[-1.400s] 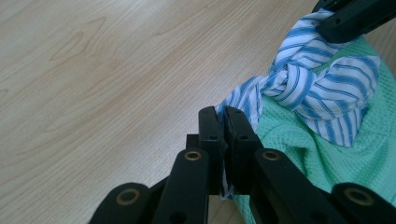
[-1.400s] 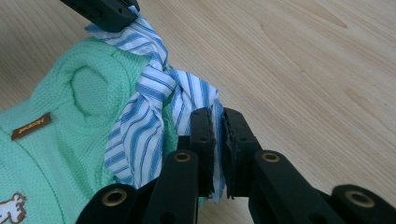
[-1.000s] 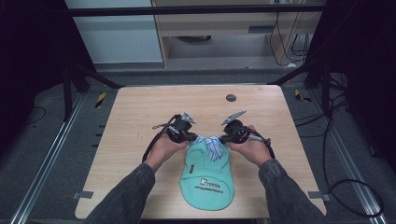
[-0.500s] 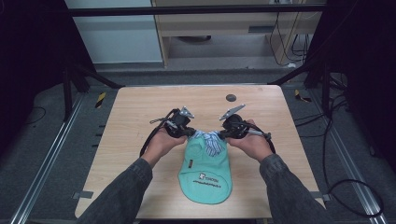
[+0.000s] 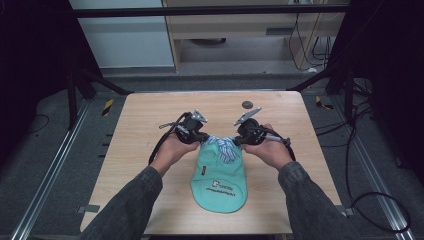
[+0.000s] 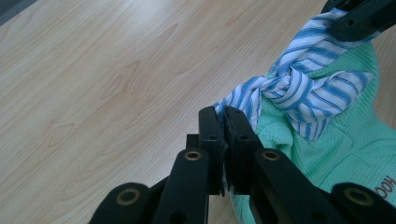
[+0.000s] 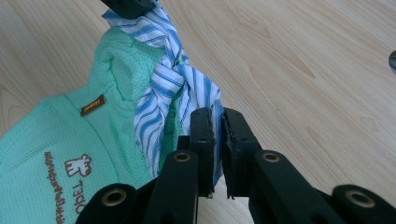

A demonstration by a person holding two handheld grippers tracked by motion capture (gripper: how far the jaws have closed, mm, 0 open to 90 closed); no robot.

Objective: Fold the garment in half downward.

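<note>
Lifting the green top (image 5: 218, 177) by its striped collar (image 5: 223, 146); both grippers (image 5: 199, 136) (image 5: 239, 139) clamped, its hem now nearer the bench's (image 5: 150, 115) middle.

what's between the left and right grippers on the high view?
The striped collar of the green garment spans the gap in the high view; the left gripper and right gripper each pinch an end of it.
</note>
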